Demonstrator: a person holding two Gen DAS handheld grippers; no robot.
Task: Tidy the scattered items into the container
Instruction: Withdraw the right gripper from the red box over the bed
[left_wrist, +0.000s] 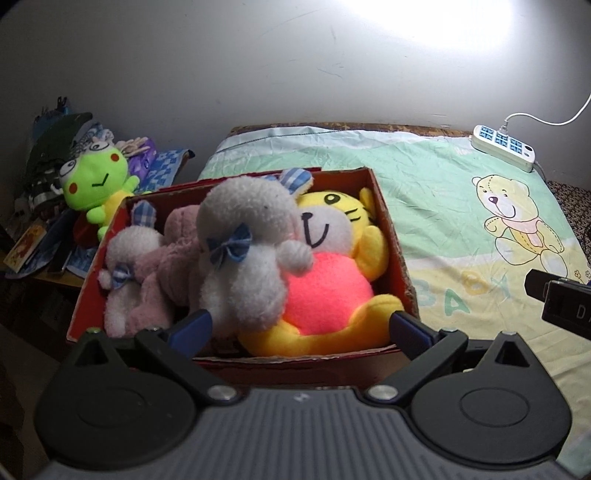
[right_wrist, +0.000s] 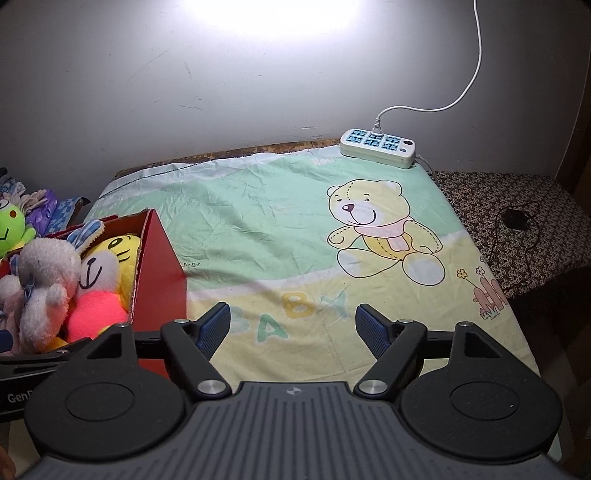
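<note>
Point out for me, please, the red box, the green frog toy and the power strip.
red box (left_wrist: 393, 236): left wrist view, on its right inner wall.
green frog toy (left_wrist: 98, 175): left wrist view, on its face.
power strip (right_wrist: 376, 147): right wrist view, on its top with the sockets.

Red cardboard box (left_wrist: 397, 236) on left part of bear-print bedsheet (right_wrist: 277, 206), plush toys (left_wrist: 258, 251) inside; white power strip (right_wrist: 376, 147) at far right edge; green frog plush (left_wrist: 98, 184) left of box.

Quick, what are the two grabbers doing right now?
Left gripper: open, holding nothing, over the red box.
Right gripper: open, empty, over the sheet.
</note>
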